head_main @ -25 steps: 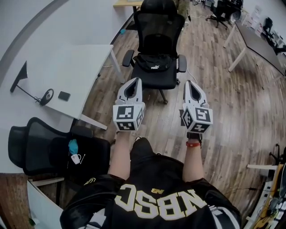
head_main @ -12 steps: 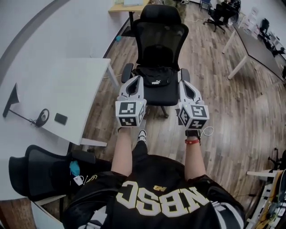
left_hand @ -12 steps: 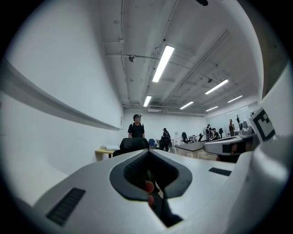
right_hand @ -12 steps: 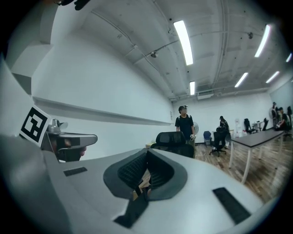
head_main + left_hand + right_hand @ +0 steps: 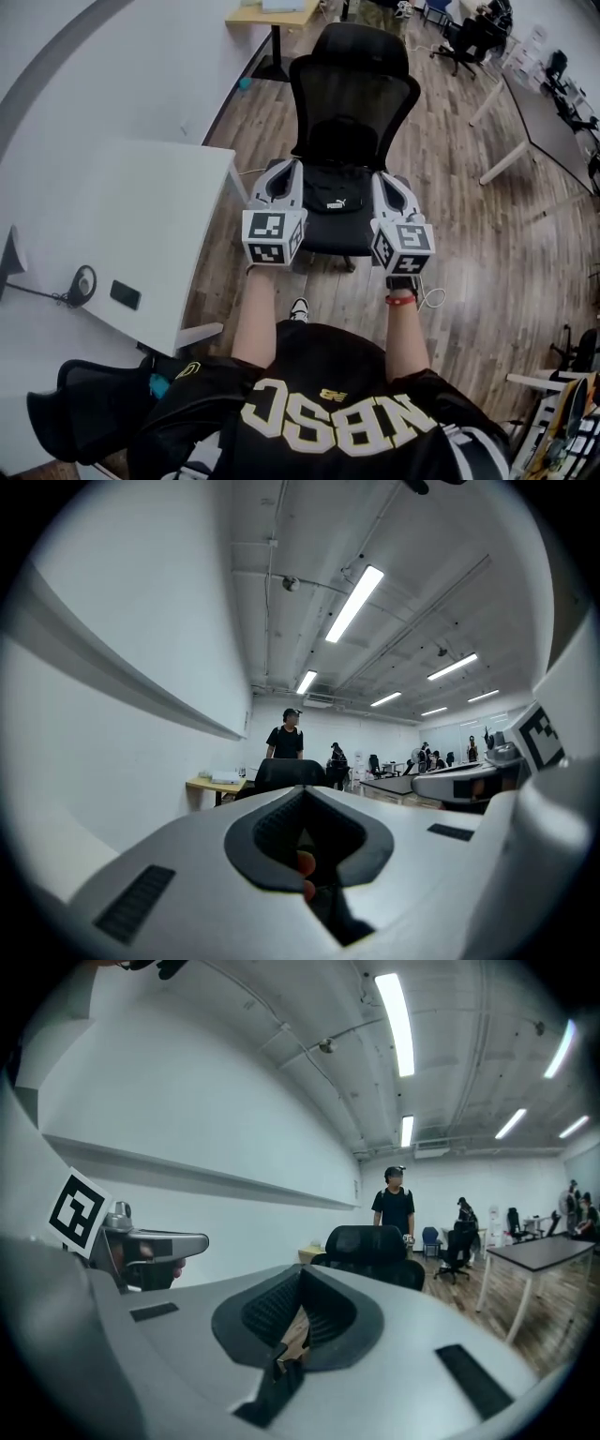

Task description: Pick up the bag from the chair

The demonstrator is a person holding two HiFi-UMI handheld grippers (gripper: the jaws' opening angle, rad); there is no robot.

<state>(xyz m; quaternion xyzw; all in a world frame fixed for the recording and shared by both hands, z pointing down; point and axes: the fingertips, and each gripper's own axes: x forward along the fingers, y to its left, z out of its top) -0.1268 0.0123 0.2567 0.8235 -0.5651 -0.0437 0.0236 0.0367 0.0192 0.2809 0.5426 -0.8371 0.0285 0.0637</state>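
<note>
Fingers of your left gripper are pressed together with nothing between them; the left gripper view shows only the dark recess behind the closed tips. Your right gripper is in the same condition: fingers together, nothing held.

Finding on the task item: the soft black bag with a white logo lies on the seat of the black mesh-backed office chair, towards the backrest. Contact with either gripper: none.

Finding on position: in the head view the bag sits ahead of and between your two grippers, one tip just beside each end. Its long axis runs left to right across the seat, crosswise to the line your fingers point along. Neither hand is clearly nearer; the approach is close to symmetrical. Both gripper views look level across the room, over the chair's backrest, and do not show the bag. I judge it to lie below the line of the fingers.

Assessment: the pick-up has not begun. You would need to part the fingers and tip them down towards the seat. The white worktop to your left stands clear of the approach.
</note>
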